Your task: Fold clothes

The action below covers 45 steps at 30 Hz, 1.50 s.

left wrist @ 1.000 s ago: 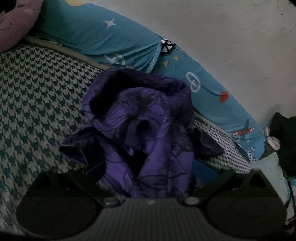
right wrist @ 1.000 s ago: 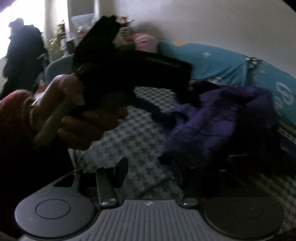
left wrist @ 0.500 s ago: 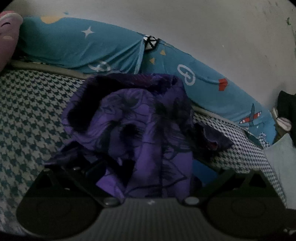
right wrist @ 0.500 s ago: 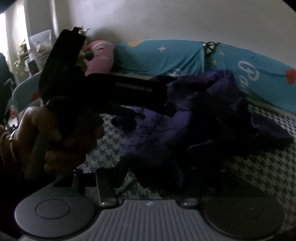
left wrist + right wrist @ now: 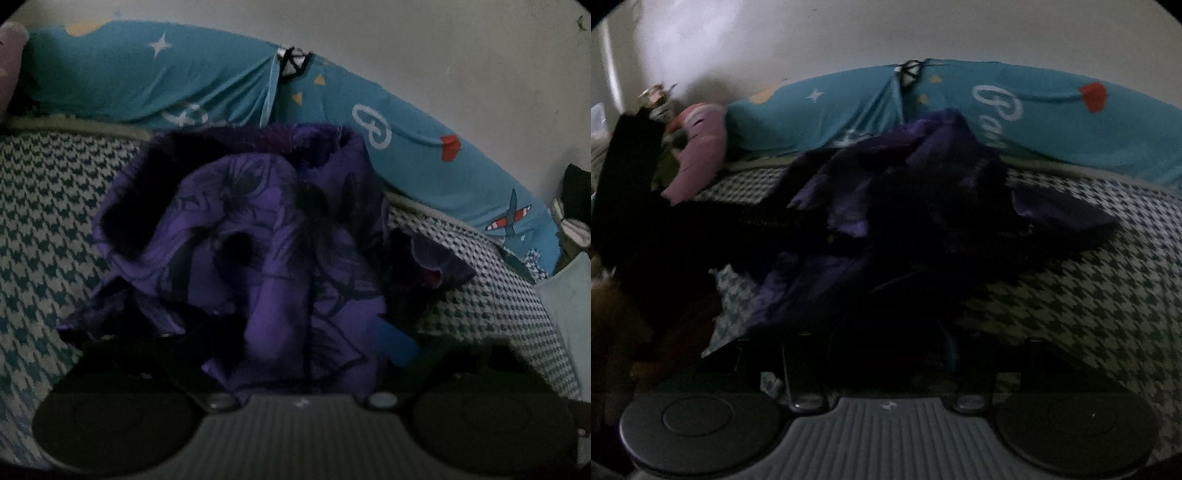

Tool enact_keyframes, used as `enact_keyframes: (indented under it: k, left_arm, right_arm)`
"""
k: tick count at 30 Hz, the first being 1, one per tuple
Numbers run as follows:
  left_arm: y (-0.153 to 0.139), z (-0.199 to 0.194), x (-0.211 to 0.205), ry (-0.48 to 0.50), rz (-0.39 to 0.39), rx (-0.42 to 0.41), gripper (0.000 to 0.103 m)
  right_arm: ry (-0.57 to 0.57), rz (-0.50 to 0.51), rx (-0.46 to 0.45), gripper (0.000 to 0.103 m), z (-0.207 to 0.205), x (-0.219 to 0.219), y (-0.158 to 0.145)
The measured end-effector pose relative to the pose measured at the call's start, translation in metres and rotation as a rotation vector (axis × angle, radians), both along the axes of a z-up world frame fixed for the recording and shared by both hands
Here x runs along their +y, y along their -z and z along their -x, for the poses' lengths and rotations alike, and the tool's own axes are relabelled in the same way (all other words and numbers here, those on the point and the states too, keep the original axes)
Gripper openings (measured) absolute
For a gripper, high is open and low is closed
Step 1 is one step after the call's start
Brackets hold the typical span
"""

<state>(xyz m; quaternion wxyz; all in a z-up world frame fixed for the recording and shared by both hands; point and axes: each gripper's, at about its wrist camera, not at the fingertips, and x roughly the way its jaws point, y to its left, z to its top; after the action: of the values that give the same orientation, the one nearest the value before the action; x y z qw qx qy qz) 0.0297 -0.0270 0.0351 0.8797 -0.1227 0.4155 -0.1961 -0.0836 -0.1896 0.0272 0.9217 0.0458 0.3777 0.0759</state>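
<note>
On the bed [image 5: 48,206], over a teal-and-white houndstooth cover, a purple garment [image 5: 258,251] lies crumpled in a heap just in front of a long teal bolster [image 5: 424,147] that runs along the wall [image 5: 443,55]. Garment: dark line-drawn floral print; no readable label. Heap is too bunched for a clear long axis; one dark flap trails off toward the right in the right wrist view [image 5: 1063,218]. Bolster print: white star, red shape, small aeroplane, white cursive lettering starting "Ca" [image 5: 997,107], the rest hidden by the garment.

Left tool [image 5: 295,354]: jaws closing, cloth lying between them; whether the pads press on the cloth cannot be seen, too dark. Right tool [image 5: 886,350]: jaws partly apart, low at the near edge of the heap; grip cannot be told, deep shadow. Pink plush [image 5: 701,147] at the far left of the bed.
</note>
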Motion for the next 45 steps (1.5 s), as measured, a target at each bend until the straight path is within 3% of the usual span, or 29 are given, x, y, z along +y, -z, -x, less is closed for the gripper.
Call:
enact_keyframes:
  k: [1, 3, 5, 8, 18, 25, 28, 30, 31, 33, 35, 37, 38, 41, 45]
  left_arm:
    - [0.001, 0.0, -0.001, -0.002, -0.006, 0.007, 0.067]
    - [0.003, 0.001, -0.001, 0.003, -0.016, 0.003, 0.039]
    - [0.001, 0.005, 0.0, -0.001, -0.035, -0.015, 0.02]
    - [-0.002, 0.011, 0.005, -0.044, -0.086, -0.047, 0.009]
    - [-0.003, 0.028, 0.069, -0.403, -0.295, -0.124, 0.008]
    - [0.0, 0.032, 0.129, -0.674, -0.372, -0.129, 0.008]
    - [0.005, 0.031, 0.15, -0.775, -0.389, -0.094, 0.016]
    - [0.009, 0.03, 0.162, -0.822, -0.385, -0.054, 0.038]
    - [0.011, 0.031, 0.167, -0.839, -0.365, -0.04, 0.043]
    - [0.011, 0.033, 0.169, -0.847, -0.359, -0.057, 0.048]
    - [0.003, 0.039, 0.163, -0.858, -0.389, -0.132, 0.055]
    - [-0.007, 0.046, 0.158, -0.882, -0.418, -0.211, 0.081]
    - [-0.011, 0.049, 0.157, -0.904, -0.425, -0.243, 0.1]
    - [-0.022, 0.054, 0.161, -0.947, -0.397, -0.283, 0.102]
    - [-0.019, 0.05, 0.16, -0.896, -0.399, -0.251, 0.101]
  right_arm:
    - [0.012, -0.002, 0.002, 0.052, -0.001, -0.001, 0.0]
    - [0.034, -0.004, 0.003, 0.051, -0.003, -0.004, 0.0]
    - [0.055, -0.006, 0.002, 0.051, -0.005, -0.005, 0.0]
    - [0.086, -0.011, -0.001, 0.051, -0.009, -0.007, -0.001]
    - [0.13, -0.031, -0.003, 0.051, -0.02, -0.002, 0.002]
    - [0.147, -0.033, -0.003, 0.051, -0.024, 0.004, 0.003]
    - [0.161, -0.038, -0.003, 0.051, -0.026, 0.003, 0.003]
    - [0.166, -0.038, -0.005, 0.051, -0.026, 0.002, 0.003]
    - [0.166, -0.035, -0.006, 0.051, -0.026, 0.002, 0.003]
    - [0.166, -0.032, -0.006, 0.051, -0.026, 0.002, 0.004]
    - [0.164, -0.032, -0.004, 0.051, -0.026, 0.001, 0.004]
    - [0.167, -0.035, -0.003, 0.051, -0.025, 0.0, 0.004]
    - [0.169, -0.038, -0.002, 0.051, -0.025, -0.001, 0.004]
    - [0.174, -0.046, 0.002, 0.051, -0.025, -0.003, 0.005]
    - [0.185, -0.051, 0.002, 0.051, -0.026, -0.006, 0.006]
